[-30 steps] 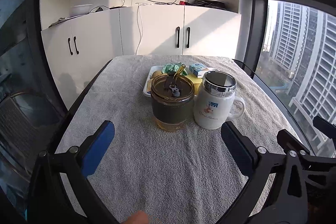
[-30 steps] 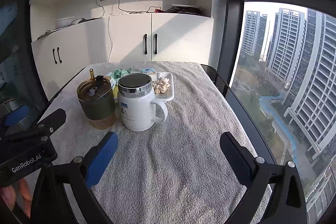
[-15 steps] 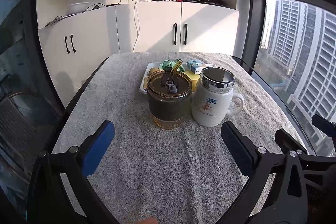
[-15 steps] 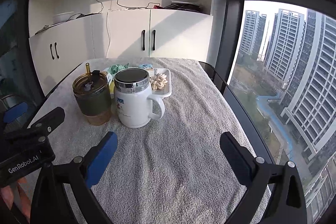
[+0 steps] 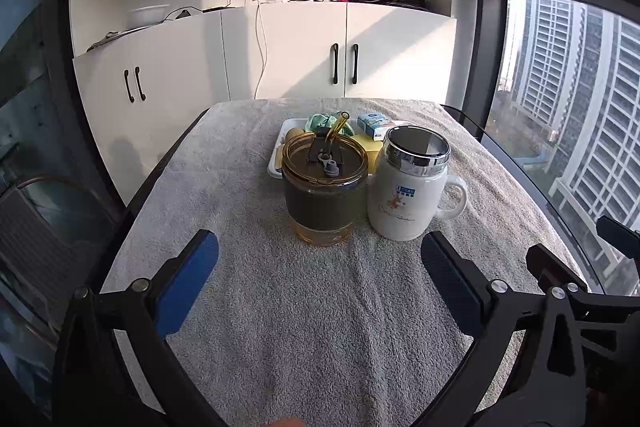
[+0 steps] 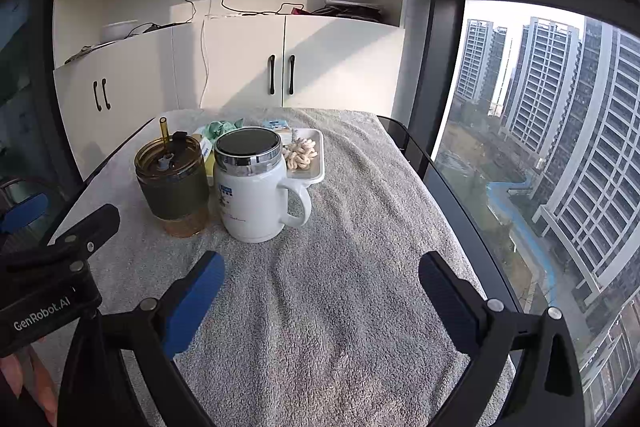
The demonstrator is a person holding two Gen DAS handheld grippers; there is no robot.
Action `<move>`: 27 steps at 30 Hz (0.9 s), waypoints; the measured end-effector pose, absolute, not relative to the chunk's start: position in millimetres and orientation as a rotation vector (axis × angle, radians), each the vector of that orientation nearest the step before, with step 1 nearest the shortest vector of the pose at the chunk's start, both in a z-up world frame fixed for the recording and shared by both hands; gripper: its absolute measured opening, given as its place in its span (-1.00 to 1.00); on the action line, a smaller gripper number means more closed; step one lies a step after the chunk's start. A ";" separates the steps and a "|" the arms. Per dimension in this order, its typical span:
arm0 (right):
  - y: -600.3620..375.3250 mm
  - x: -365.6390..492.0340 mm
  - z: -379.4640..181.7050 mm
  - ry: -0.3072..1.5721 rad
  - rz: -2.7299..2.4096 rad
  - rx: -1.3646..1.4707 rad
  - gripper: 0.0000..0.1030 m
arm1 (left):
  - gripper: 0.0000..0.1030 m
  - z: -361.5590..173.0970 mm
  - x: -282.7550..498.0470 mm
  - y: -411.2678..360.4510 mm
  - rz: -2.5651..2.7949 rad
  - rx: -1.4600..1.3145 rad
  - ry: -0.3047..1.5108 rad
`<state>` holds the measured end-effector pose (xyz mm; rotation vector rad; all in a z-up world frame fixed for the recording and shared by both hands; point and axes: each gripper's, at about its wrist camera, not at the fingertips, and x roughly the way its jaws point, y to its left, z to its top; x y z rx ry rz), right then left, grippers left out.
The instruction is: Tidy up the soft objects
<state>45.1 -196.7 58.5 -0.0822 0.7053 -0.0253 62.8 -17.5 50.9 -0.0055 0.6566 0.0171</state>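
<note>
A white tray (image 6: 318, 175) sits mid-table behind two cups. On it lie a cream knotted scrunchie (image 6: 301, 153), a green soft cloth (image 6: 221, 128) (image 5: 318, 122), a small blue-white box (image 5: 374, 125) and yellow items (image 5: 370, 151), partly hidden by the cups. An amber glass cup with dark sleeve and straw (image 5: 325, 187) (image 6: 173, 183) stands beside a white lidded mug (image 5: 412, 183) (image 6: 252, 183). My left gripper (image 5: 319, 259) is open and empty, in front of the cups. My right gripper (image 6: 320, 277) is open and empty over bare towel, right of the mug.
A grey towel (image 5: 320, 327) covers the table. White cabinets (image 5: 280, 55) with cables stand behind. A large window (image 6: 540, 147) and the table's glass edge run along the right. The left gripper's body (image 6: 52, 279) shows at the left of the right wrist view.
Both grippers have drawn slightly closer to the cups and tilted; the cups sit a little lower and nearer in both views. Nothing was grasped or moved.
</note>
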 end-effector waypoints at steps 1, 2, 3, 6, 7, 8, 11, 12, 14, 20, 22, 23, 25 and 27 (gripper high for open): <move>-196.6 45.0 58.4 0.705 -0.025 -0.083 0.94 | 1.00 50.6 63.0 -17.9 0.018 -0.005 0.656; -196.6 44.9 58.5 0.705 -0.026 -0.083 0.94 | 1.00 50.3 63.0 -17.7 0.018 -0.005 0.656; -196.7 45.2 58.3 0.705 -0.026 -0.083 0.94 | 1.00 50.3 63.0 -17.7 0.018 -0.006 0.655; -197.3 46.2 58.2 0.704 -0.026 -0.083 0.94 | 1.00 49.9 63.1 -17.4 0.017 -0.004 0.655; -197.4 46.3 58.3 0.704 -0.026 -0.084 0.94 | 1.00 50.1 63.0 -17.8 0.017 -0.006 0.655; -197.6 46.6 58.2 0.704 -0.027 -0.084 0.94 | 1.00 50.1 63.0 -17.8 0.016 -0.006 0.655; -197.8 46.9 58.3 0.703 -0.027 -0.085 0.94 | 1.00 49.8 63.0 -18.2 0.017 -0.005 0.656; -197.9 47.2 58.1 0.703 -0.027 -0.086 0.94 | 1.00 49.9 63.0 -18.2 0.017 -0.004 0.656; -197.5 46.8 58.4 0.702 -0.027 -0.085 0.94 | 1.00 50.2 62.6 -18.2 0.016 -0.005 0.656; -197.4 46.9 58.3 0.703 -0.028 -0.086 0.94 | 1.00 50.0 62.8 -18.2 0.017 -0.004 0.658; -197.3 46.9 58.5 0.703 -0.027 -0.087 0.94 | 1.00 50.5 63.0 -17.3 0.014 -0.006 0.660; -197.4 47.0 58.5 0.703 -0.028 -0.087 0.94 | 1.00 50.4 63.3 -16.9 0.013 -0.006 0.661; -197.1 46.9 58.5 0.703 -0.027 -0.087 0.94 | 1.00 50.2 63.5 -16.7 0.013 -0.007 0.662; -197.0 47.0 58.5 0.703 -0.027 -0.087 0.94 | 1.00 50.1 63.5 -16.7 0.012 -0.008 0.663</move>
